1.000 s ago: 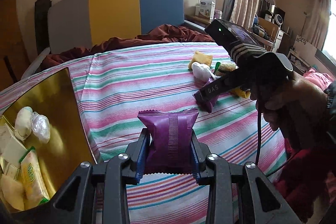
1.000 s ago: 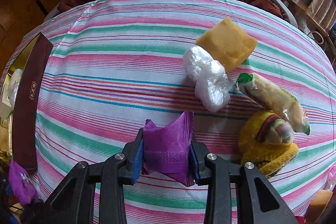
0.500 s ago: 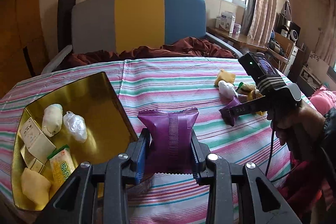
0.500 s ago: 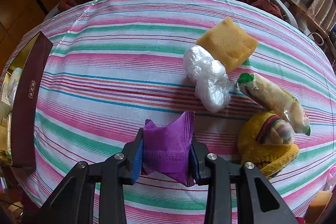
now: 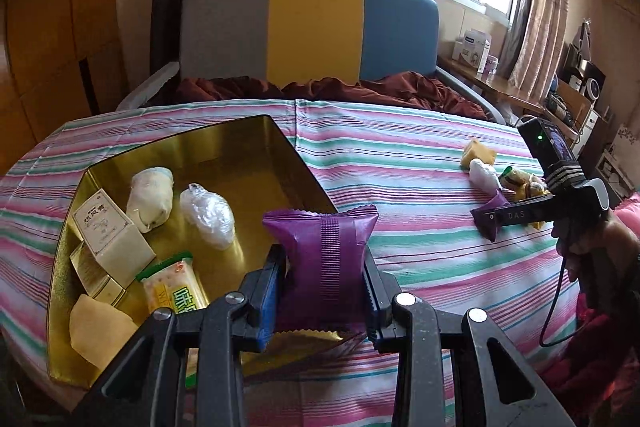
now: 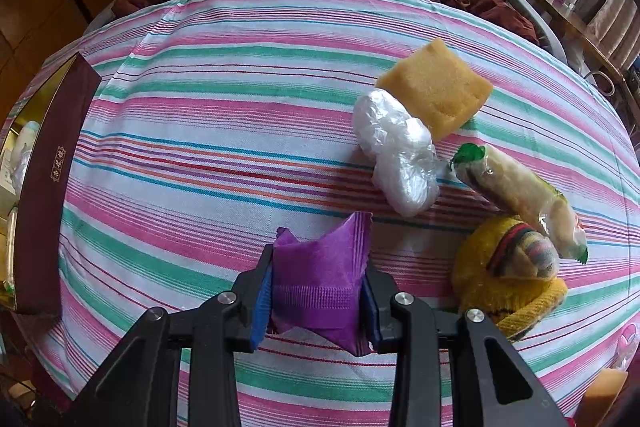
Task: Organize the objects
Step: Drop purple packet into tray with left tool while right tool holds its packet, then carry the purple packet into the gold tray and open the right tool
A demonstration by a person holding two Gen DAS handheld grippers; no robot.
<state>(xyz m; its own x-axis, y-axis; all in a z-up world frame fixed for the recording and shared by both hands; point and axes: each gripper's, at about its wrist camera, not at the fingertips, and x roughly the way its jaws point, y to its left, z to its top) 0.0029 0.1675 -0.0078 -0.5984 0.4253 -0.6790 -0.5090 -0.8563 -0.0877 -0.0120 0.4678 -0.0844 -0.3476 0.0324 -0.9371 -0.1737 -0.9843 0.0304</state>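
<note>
Left gripper [image 5: 320, 271] clamps purple packet [image 5: 322, 263] upright; seam vertical

tray [image 5: 120, 163]: left end of counter [image 5: 400, 163]
in tray: boxes [image 5: 108, 235], wrapped snacks [image 5: 206, 213]
loose snacks [image 6: 404, 151]: right side, on counter

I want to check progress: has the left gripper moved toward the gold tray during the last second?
Yes. The left gripper, shut on a purple packet, has swung left: the gold tray, earlier at the view's left edge, now lies just beyond the packet.
</note>
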